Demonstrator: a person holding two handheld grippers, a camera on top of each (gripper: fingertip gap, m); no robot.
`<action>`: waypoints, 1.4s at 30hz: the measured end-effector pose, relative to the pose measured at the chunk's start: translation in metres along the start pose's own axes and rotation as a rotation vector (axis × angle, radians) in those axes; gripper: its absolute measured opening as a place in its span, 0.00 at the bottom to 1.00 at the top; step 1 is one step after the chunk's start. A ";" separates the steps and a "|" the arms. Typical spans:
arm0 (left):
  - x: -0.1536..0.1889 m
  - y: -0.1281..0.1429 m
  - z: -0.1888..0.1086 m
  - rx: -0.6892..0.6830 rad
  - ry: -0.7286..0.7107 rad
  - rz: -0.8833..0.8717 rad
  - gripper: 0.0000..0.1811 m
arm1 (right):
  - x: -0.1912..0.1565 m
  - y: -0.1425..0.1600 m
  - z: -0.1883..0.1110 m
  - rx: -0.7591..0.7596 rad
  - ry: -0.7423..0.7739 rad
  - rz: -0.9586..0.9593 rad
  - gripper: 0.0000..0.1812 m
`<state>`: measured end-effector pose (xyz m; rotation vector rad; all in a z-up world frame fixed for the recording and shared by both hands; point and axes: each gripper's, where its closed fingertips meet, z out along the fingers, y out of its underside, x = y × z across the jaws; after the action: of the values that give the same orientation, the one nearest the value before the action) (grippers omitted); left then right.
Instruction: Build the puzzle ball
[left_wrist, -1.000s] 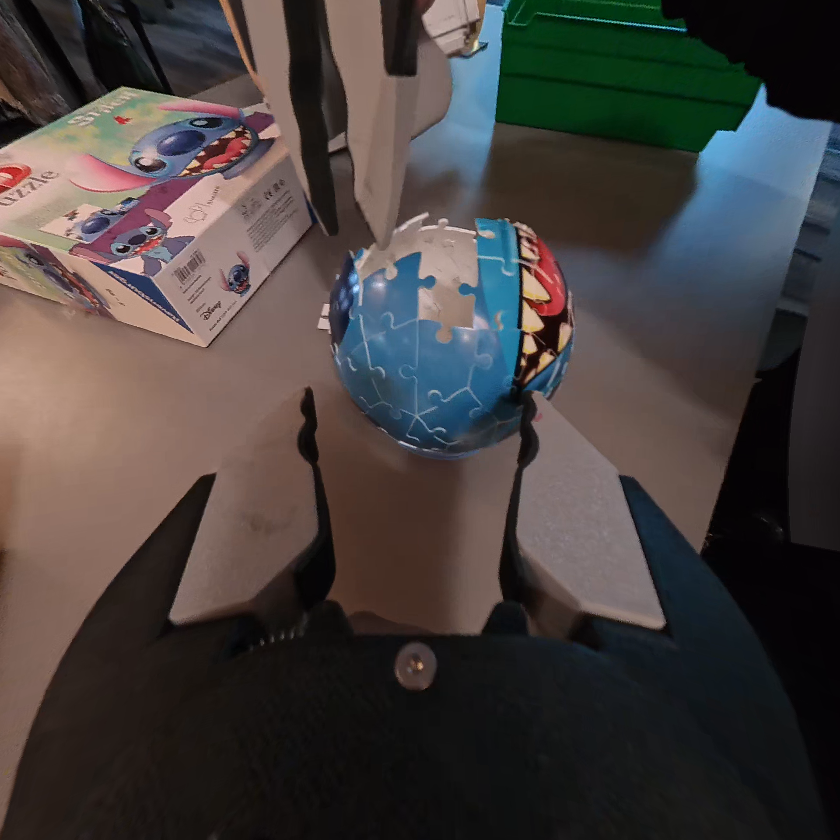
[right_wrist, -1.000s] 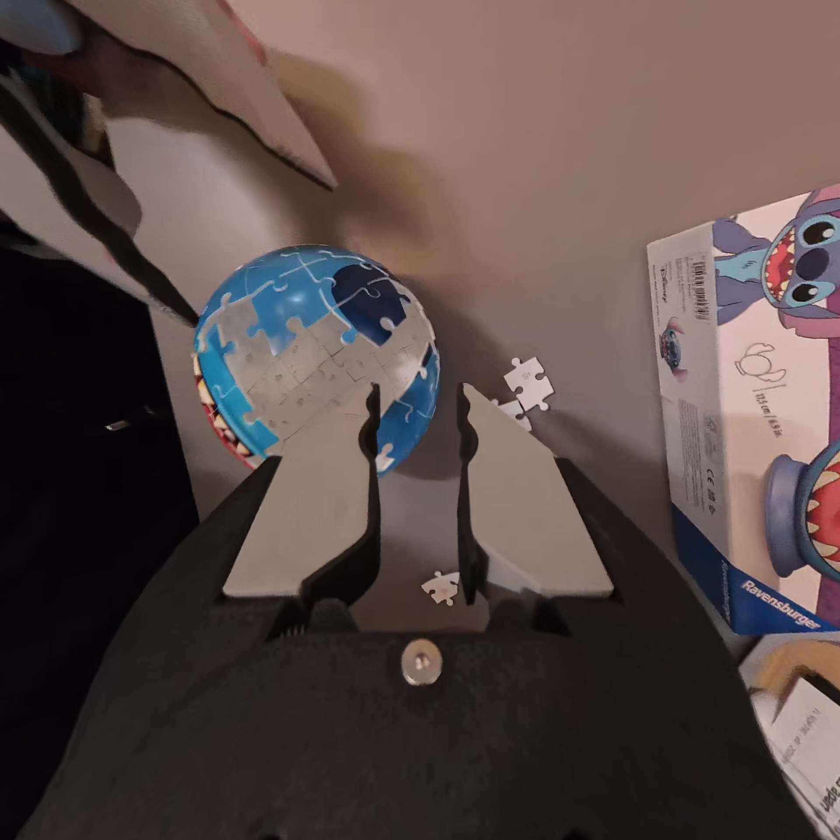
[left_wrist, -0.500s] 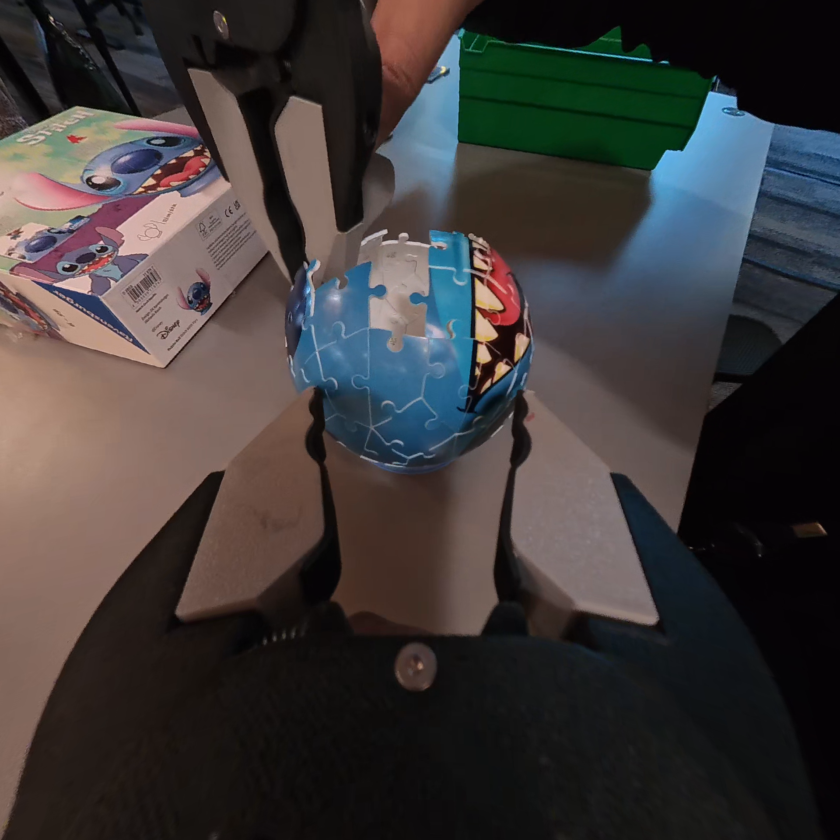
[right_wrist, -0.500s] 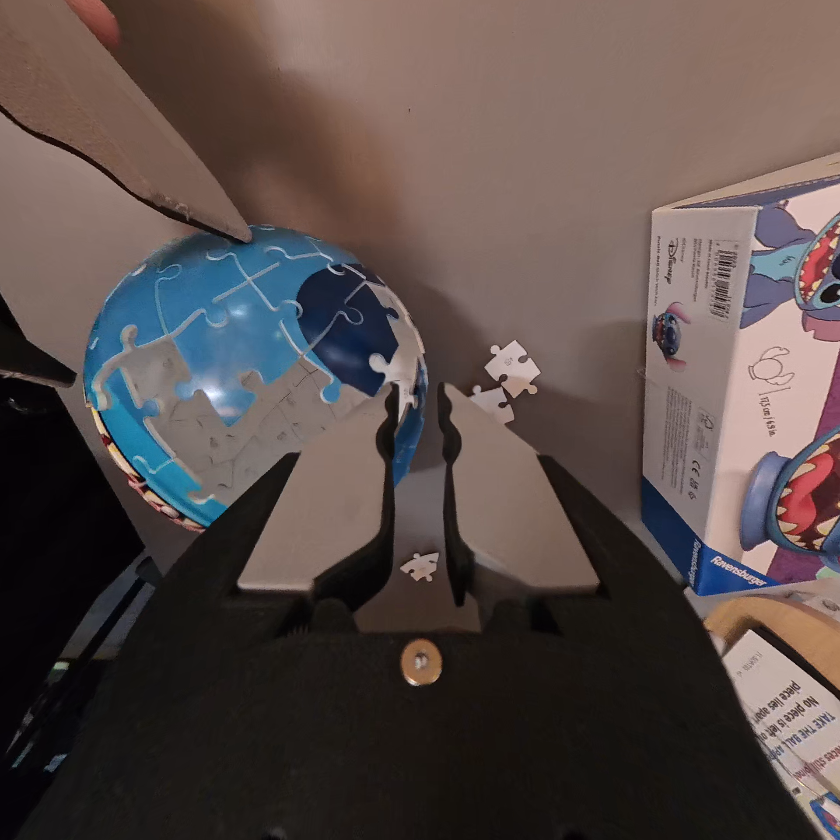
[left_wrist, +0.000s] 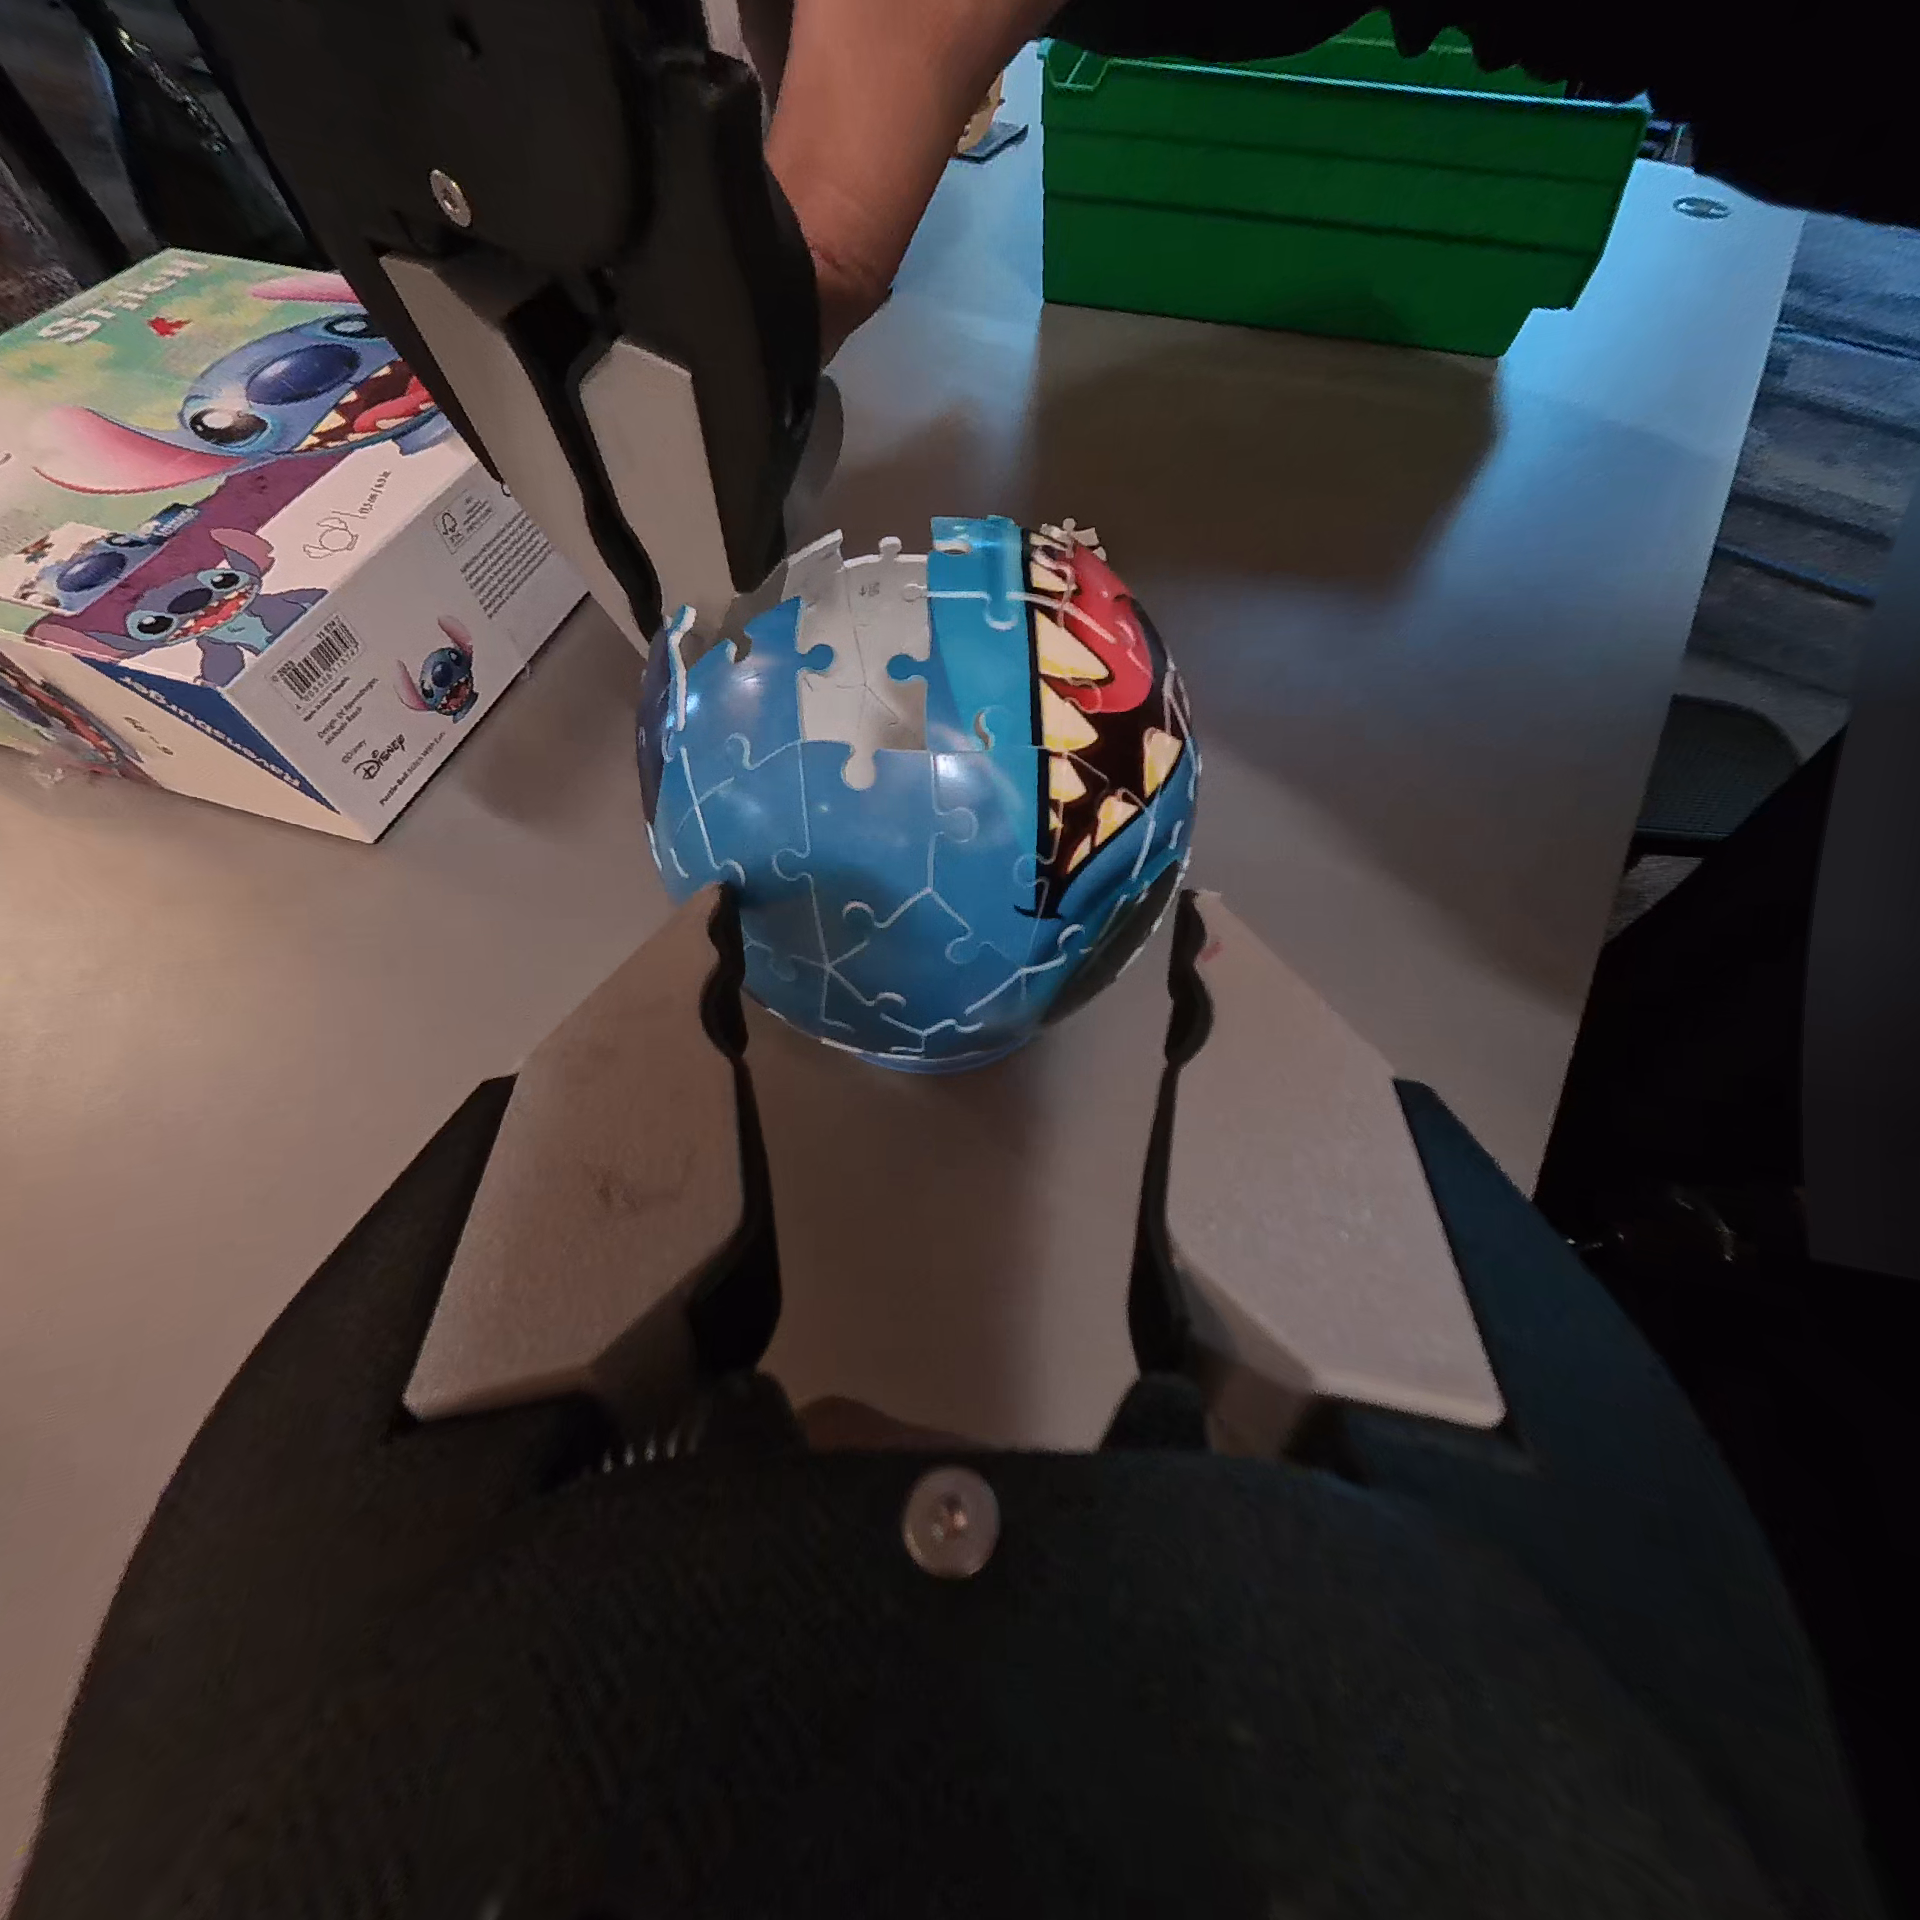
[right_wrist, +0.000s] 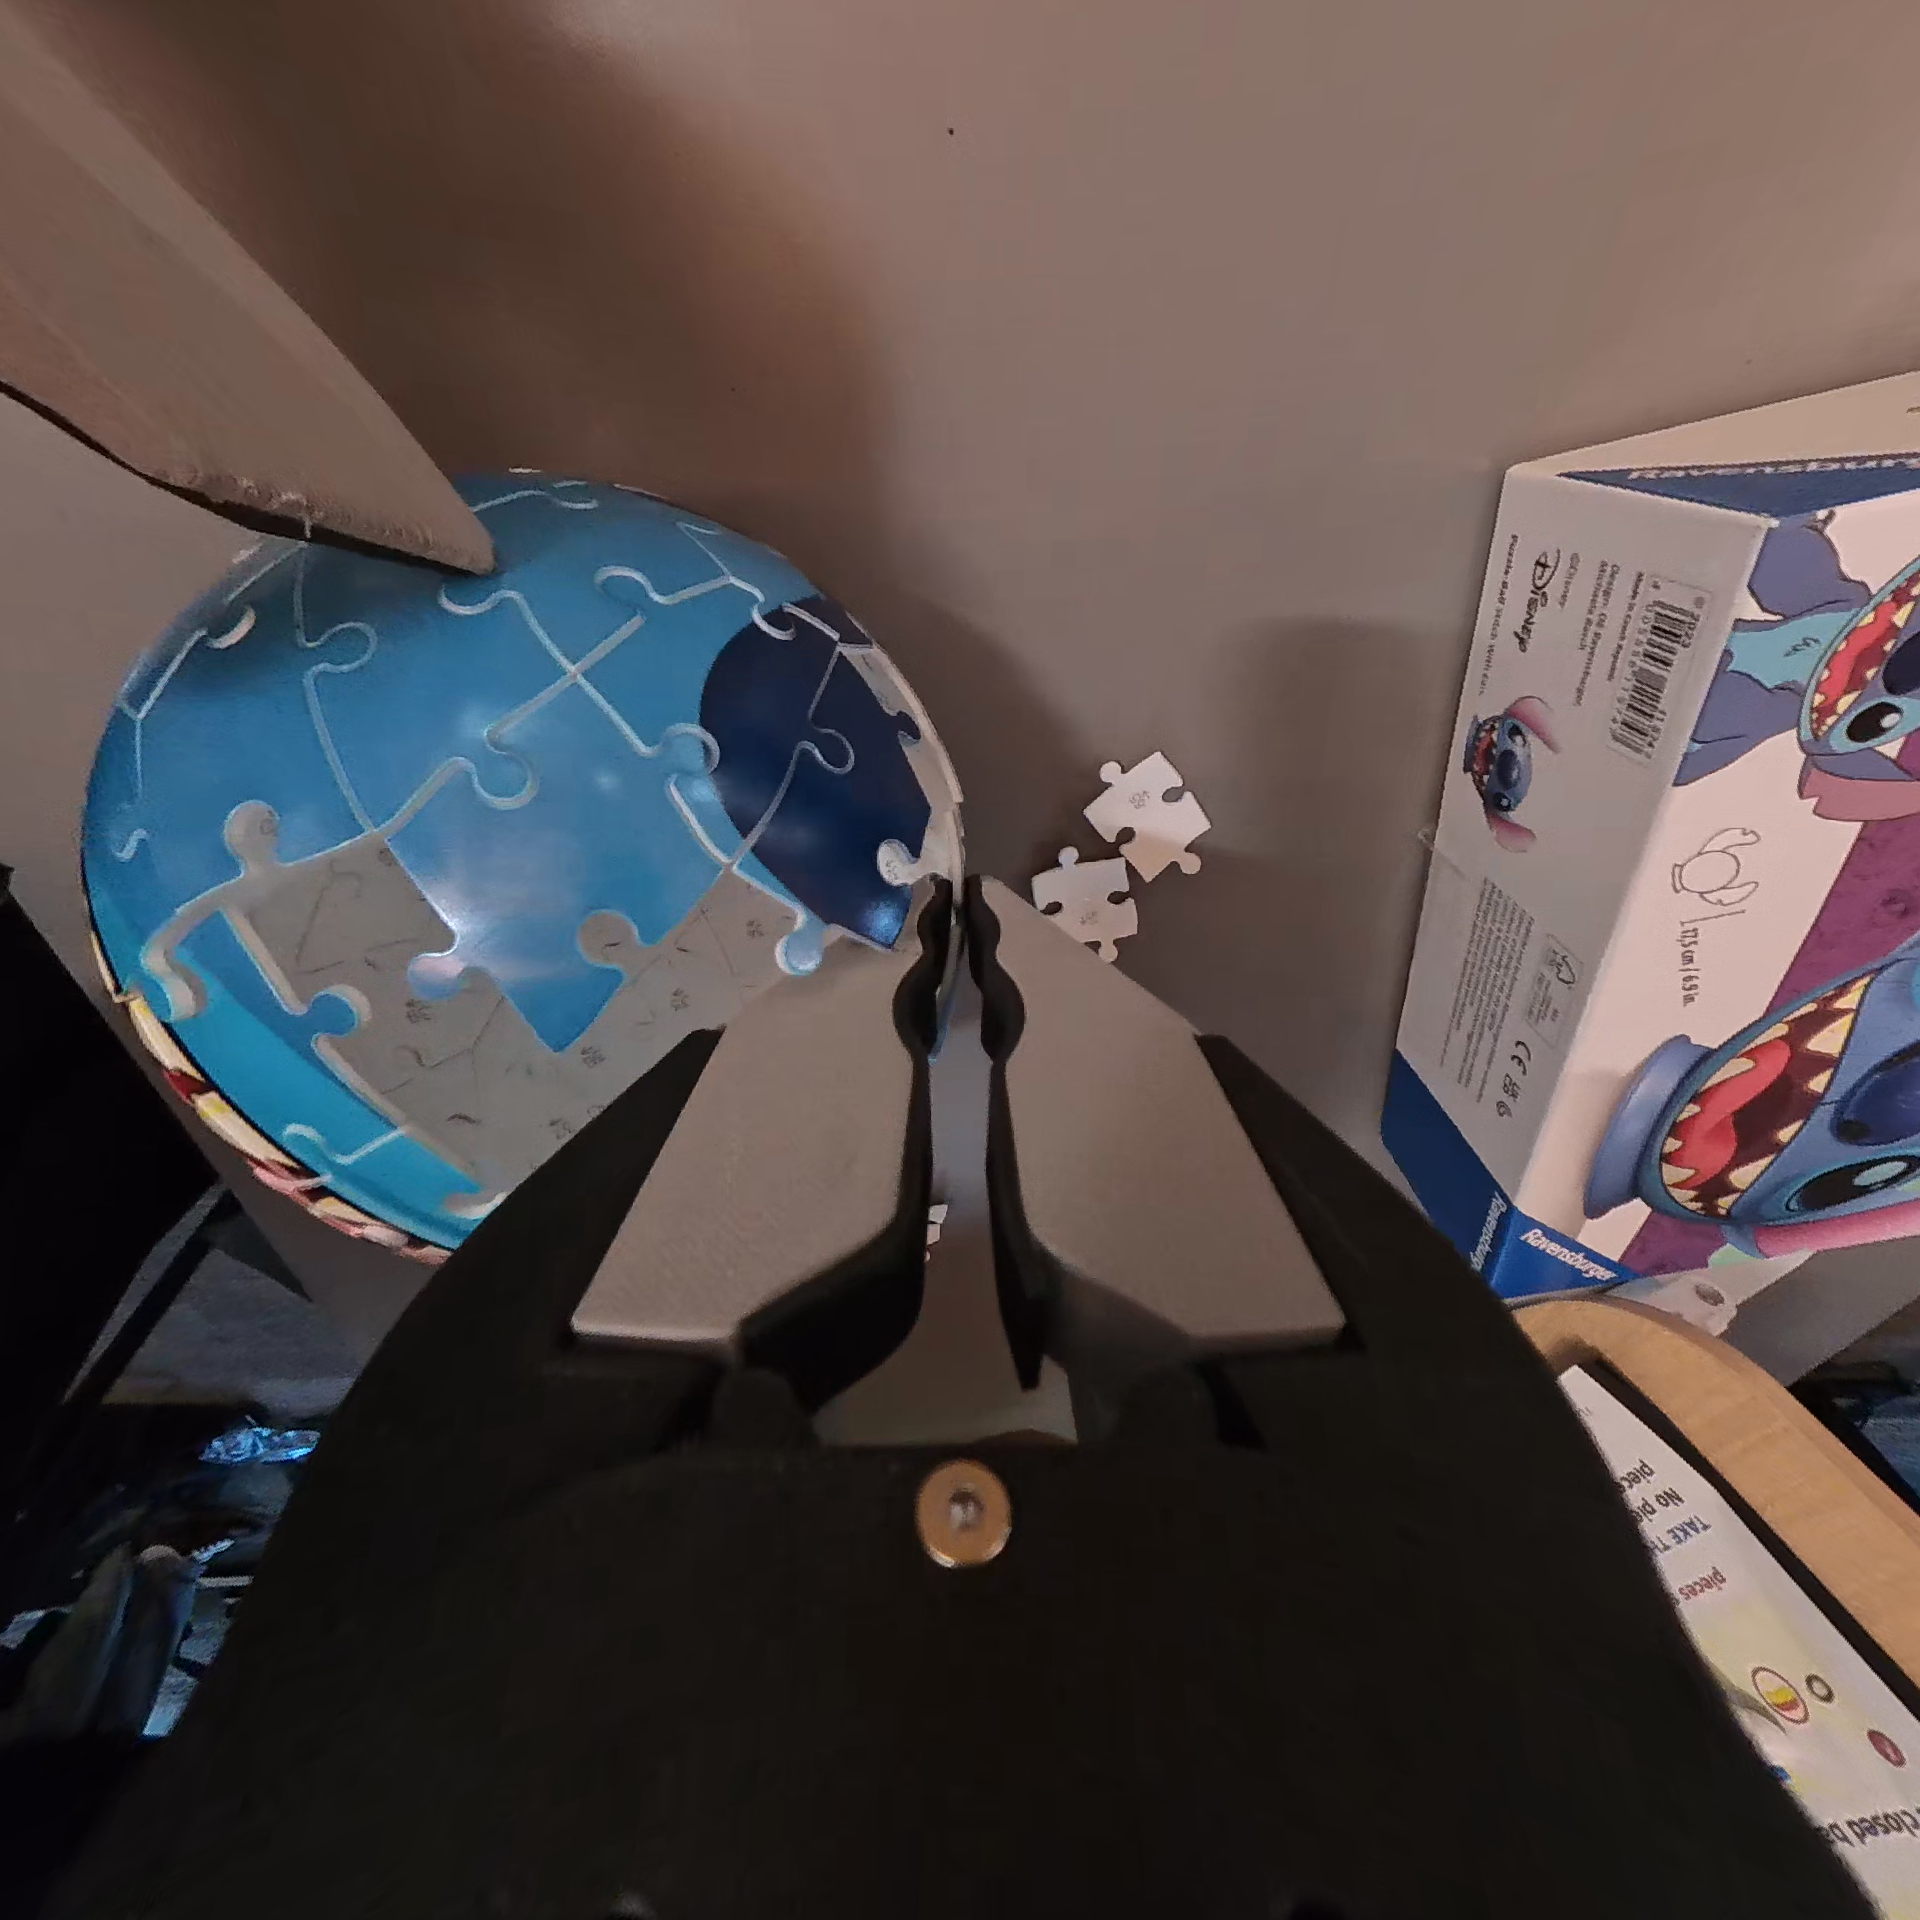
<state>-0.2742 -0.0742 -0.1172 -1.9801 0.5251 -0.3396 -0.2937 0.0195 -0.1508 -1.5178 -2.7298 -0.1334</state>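
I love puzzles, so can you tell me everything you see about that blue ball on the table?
The ball is a shiny, hollow-looking shell of curved, interlocked puzzle pieces, mostly light blue, with a dark blue patch and a red mouth with pale teeth on one side. It is unfinished: the top is open and jagged, showing grey insides. It sits on the grey table. The left hand-held gripper brackets its lower part, and the right hand-held gripper pinches its rim.

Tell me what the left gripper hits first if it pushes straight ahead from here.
The puzzle ball: it sits between the left gripper's open fingertips, dead ahead. Whether they already touch it is unclear.
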 end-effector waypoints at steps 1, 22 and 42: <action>0.000 0.000 0.000 0.000 0.000 0.000 0.44 | 0.000 0.000 0.000 0.002 0.002 -0.001 0.00; 0.004 -0.004 -0.006 0.012 0.012 0.001 0.42 | 0.003 0.003 -0.031 0.092 0.012 0.015 0.09; -0.001 0.006 -0.001 0.042 0.035 0.000 0.42 | -0.011 0.018 -0.025 0.433 0.169 -0.011 0.16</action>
<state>-0.2768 -0.0763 -0.1221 -1.9367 0.5364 -0.3832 -0.2735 0.0175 -0.1250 -1.3031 -2.4266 0.2967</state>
